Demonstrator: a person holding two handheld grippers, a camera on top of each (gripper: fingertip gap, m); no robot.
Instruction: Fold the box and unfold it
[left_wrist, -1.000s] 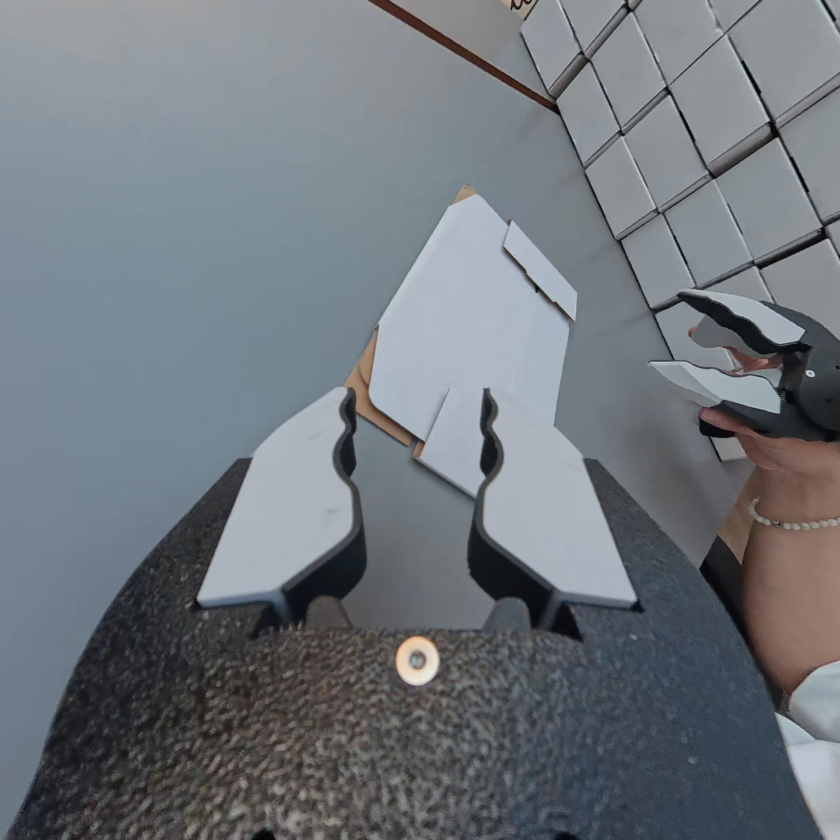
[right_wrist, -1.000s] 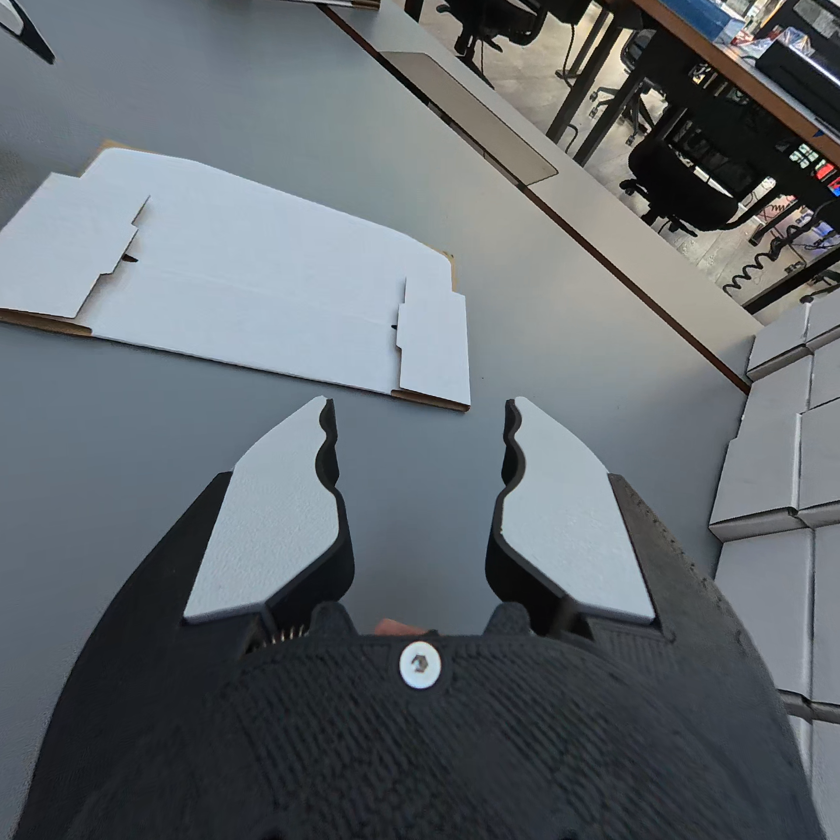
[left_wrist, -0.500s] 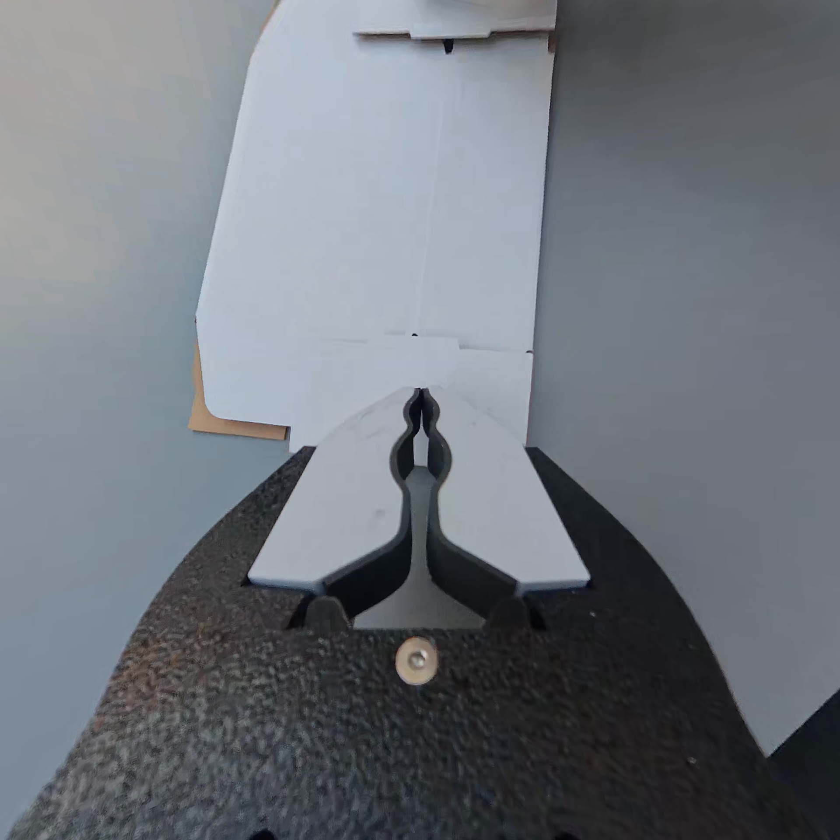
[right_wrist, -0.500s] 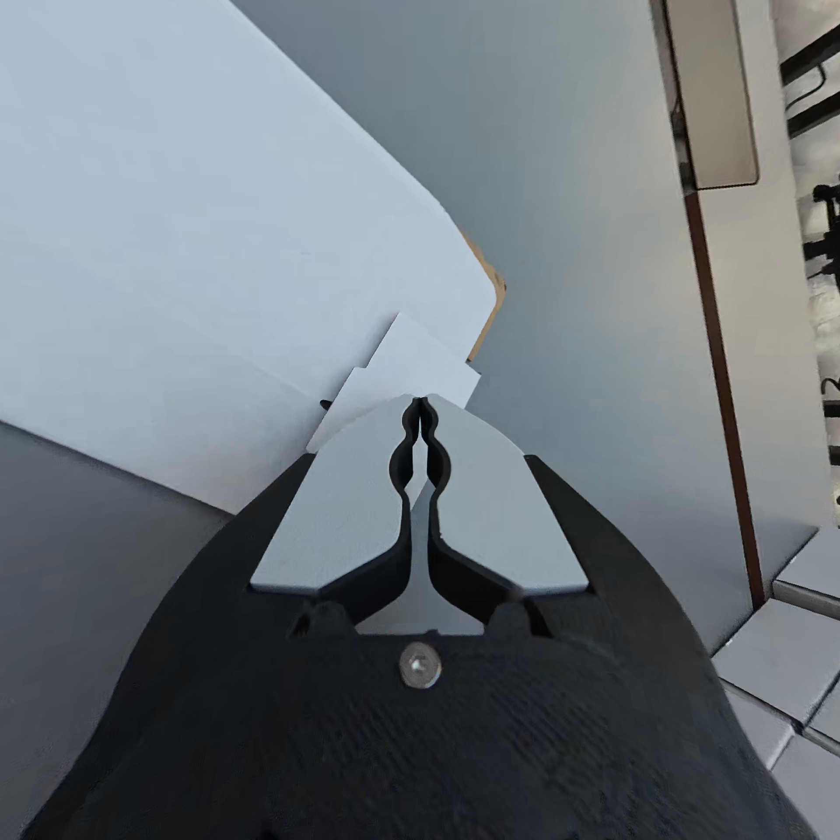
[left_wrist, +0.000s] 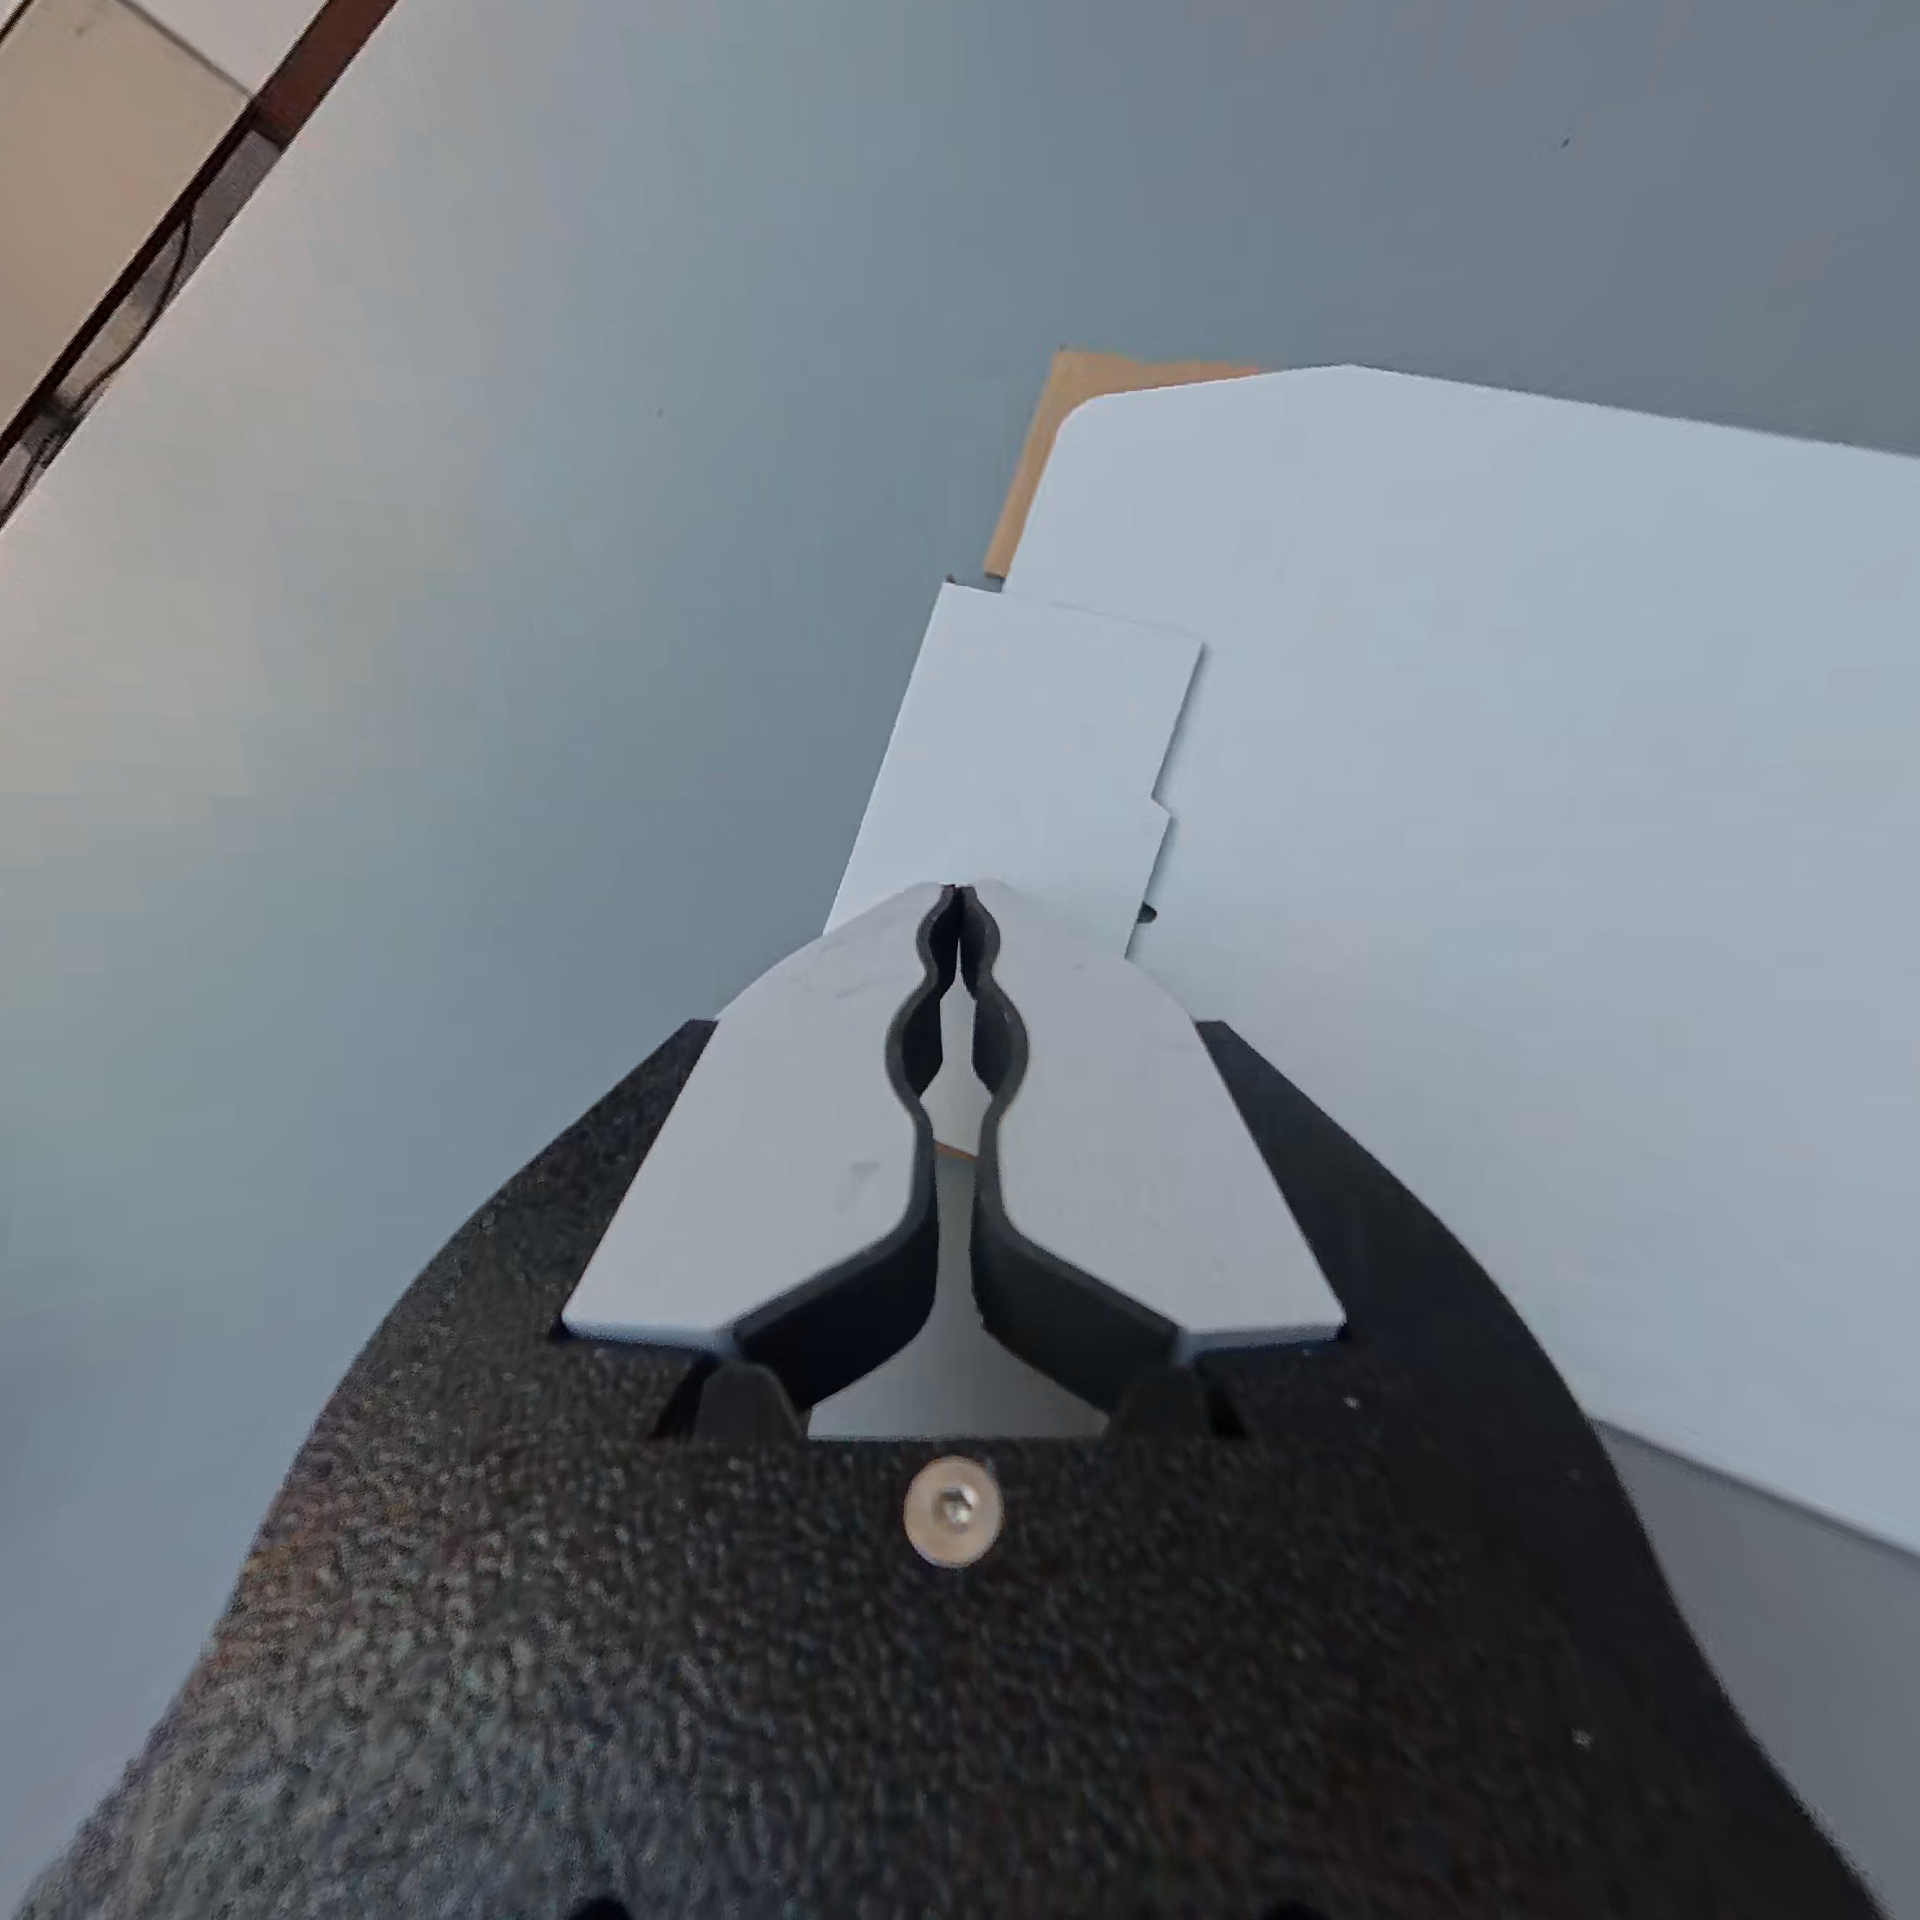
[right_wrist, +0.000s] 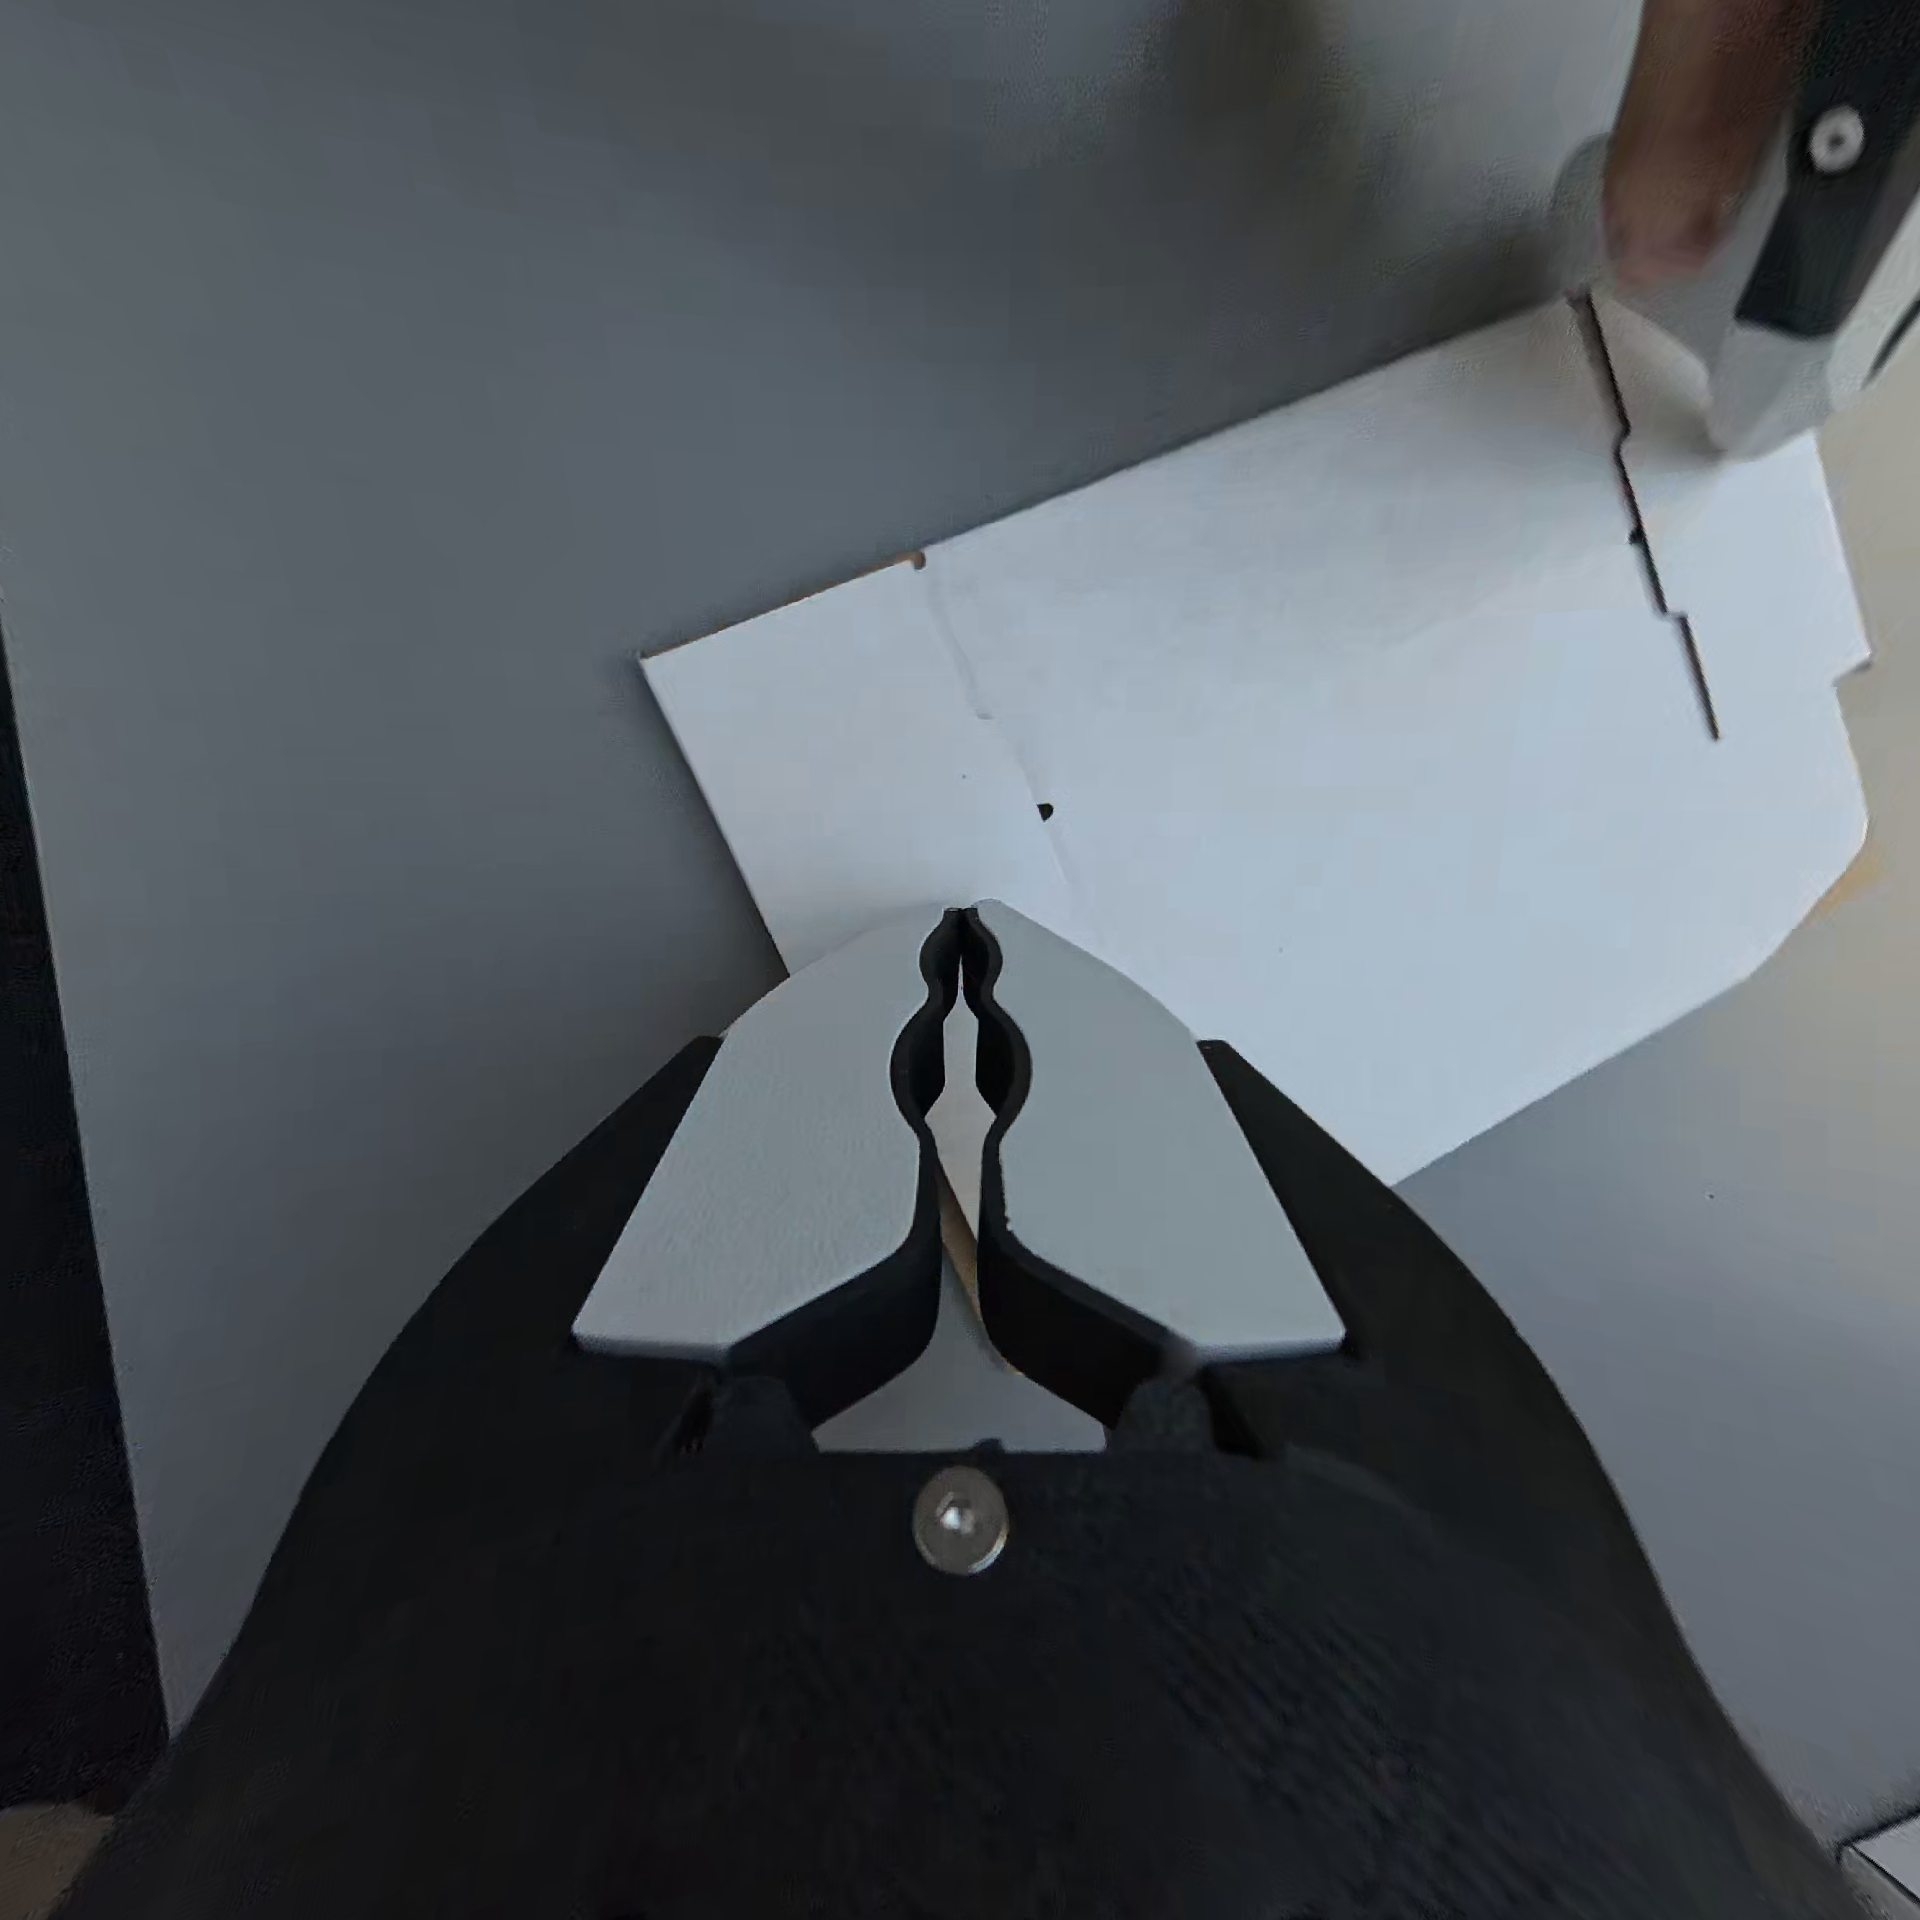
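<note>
The flat white cardboard box (left_wrist: 1507, 831) lies unfolded over the grey table (left_wrist: 520, 520), its brown underside showing at one corner. My left gripper (left_wrist: 958, 894) is shut on the box's end flap (left_wrist: 1029, 748), and cardboard shows between its fingers. In the right wrist view the same box (right_wrist: 1351, 810) spreads ahead. My right gripper (right_wrist: 961, 916) is shut on the near end flap (right_wrist: 831, 769). The left gripper (right_wrist: 1766, 343) shows at the far end, blurred, on the opposite flap. The box's right edge in the left wrist view seems raised off the table.
The table's brown-trimmed far edge (left_wrist: 156, 239) runs across the upper left of the left wrist view. A corner of a folded white box (right_wrist: 1886, 1870) shows at the lower right. A person's finger (right_wrist: 1662, 187) rests on the far gripper. The table's dark edge (right_wrist: 52, 1247) is at left.
Both grippers were open above the table one second ago; they closed on the box's opposite end flaps. Since half a second ago both have swung round with the flaps still held.
</note>
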